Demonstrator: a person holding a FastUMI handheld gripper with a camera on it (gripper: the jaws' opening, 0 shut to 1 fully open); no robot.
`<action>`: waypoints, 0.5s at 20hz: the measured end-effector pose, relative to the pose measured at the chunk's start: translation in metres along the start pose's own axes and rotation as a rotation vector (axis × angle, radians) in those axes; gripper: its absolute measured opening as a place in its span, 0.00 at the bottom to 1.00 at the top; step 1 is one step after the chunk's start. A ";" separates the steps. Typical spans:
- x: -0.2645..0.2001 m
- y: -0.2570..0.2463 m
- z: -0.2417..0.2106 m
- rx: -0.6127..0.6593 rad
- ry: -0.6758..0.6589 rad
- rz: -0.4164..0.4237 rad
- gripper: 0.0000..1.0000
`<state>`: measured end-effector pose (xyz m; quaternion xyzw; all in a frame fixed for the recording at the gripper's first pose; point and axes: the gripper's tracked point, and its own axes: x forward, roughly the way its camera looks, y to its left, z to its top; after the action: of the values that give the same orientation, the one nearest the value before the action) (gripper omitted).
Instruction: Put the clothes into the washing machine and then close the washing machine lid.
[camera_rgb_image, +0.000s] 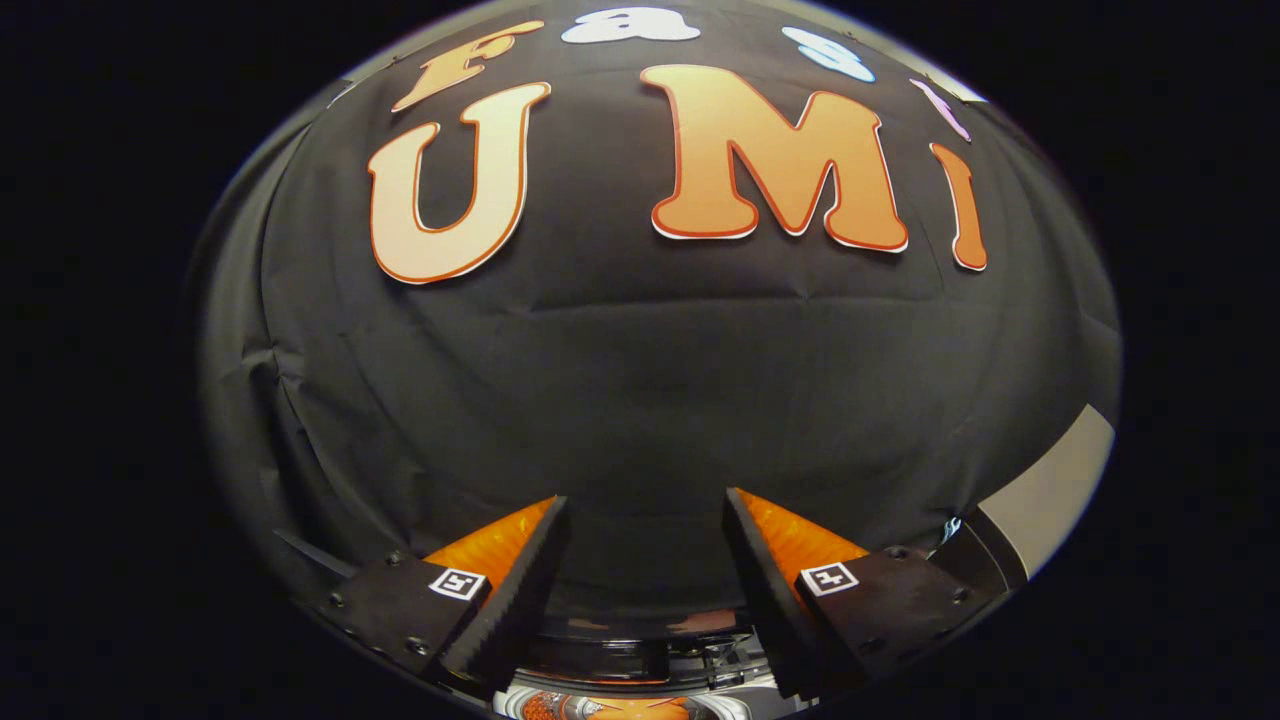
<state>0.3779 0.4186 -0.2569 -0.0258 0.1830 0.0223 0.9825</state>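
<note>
Claw (645, 560) spread wide, nothing between its fingers, facing the black cloth wall (640, 400); a glossy dark machine rim (620, 655) sits just below.

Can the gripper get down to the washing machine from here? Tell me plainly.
Probably yes. The gripper is open, nothing between its fingers, facing the booth's black cloth wall. Part of what looks like the washing machine shows low between the fingers, and nothing visible blocks a downward tilt.

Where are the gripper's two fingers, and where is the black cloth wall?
Left finger (520, 590), gripper view, on its ridged black pad.
Right finger (760, 590), gripper view, on its ridged black pad.
Black cloth wall (640, 390), gripper view, on bare cloth beyond the open fingers.
</note>
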 end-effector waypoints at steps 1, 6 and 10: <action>0.000 0.001 0.001 0.000 -0.009 0.001 0.99; -0.013 0.000 0.000 0.000 -0.055 0.011 0.99; -0.027 0.000 -0.001 -0.001 -0.094 0.025 0.99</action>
<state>0.3524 0.4174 -0.2477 -0.0232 0.1369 0.0361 0.9897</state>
